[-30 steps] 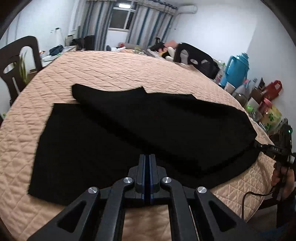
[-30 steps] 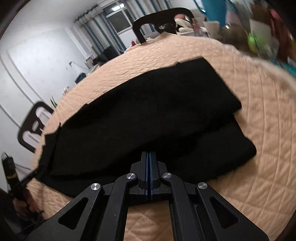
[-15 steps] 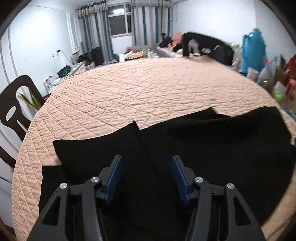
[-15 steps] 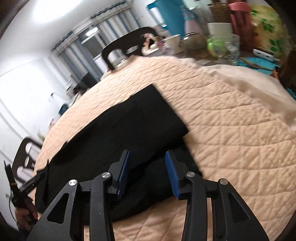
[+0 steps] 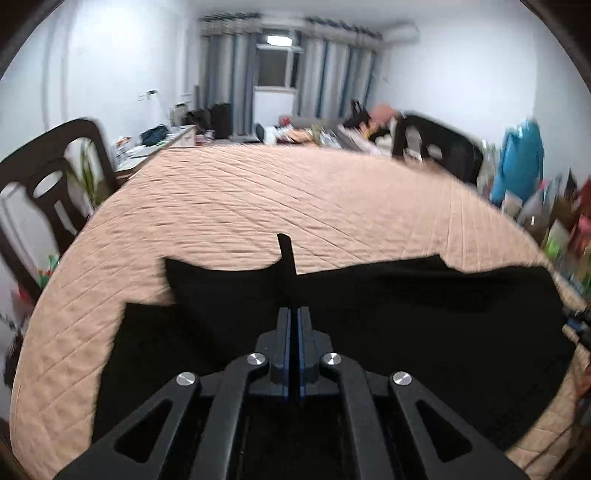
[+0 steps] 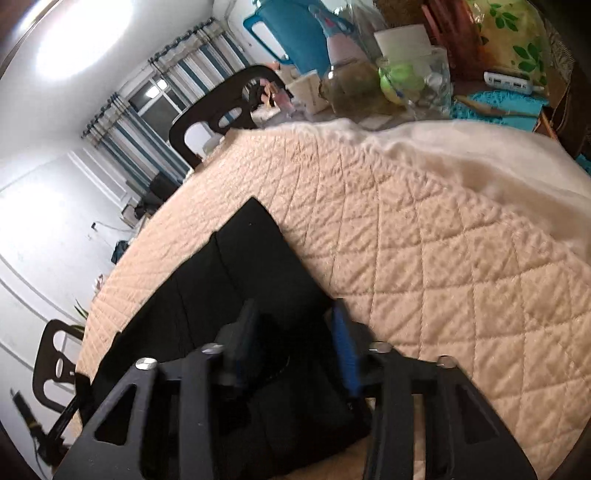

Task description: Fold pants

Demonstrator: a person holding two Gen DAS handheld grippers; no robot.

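Left gripper [image 5: 294,325] is clenched shut, blue pads pressed together. A thin black sliver of cloth stands up from between the tips, so I read it as pinching the pants [image 5: 369,314] at their far edge, lifted a little off the surface. Frame is motion-blurred, so I can't confirm how much cloth is in the pinch.

Right gripper [image 6: 295,332] has its jaws closing, a gap visible between the blue pads. Black cloth lies between and under the fingers; can't tell whether the pads press on it.

Pants lie on the peach quilted cover [image 5: 295,192] of the table, at the near side, doubled over so one layer sits on another. In the right wrist view they run from the gripper back towards the left along the near edge [image 6: 240,266].

Dark chair [image 5: 48,177] at the left of the table, another chair [image 6: 221,110] at the far side. Blue jug [image 6: 295,33] and glass jars [image 6: 413,81] sit crowded beyond the table's right edge.
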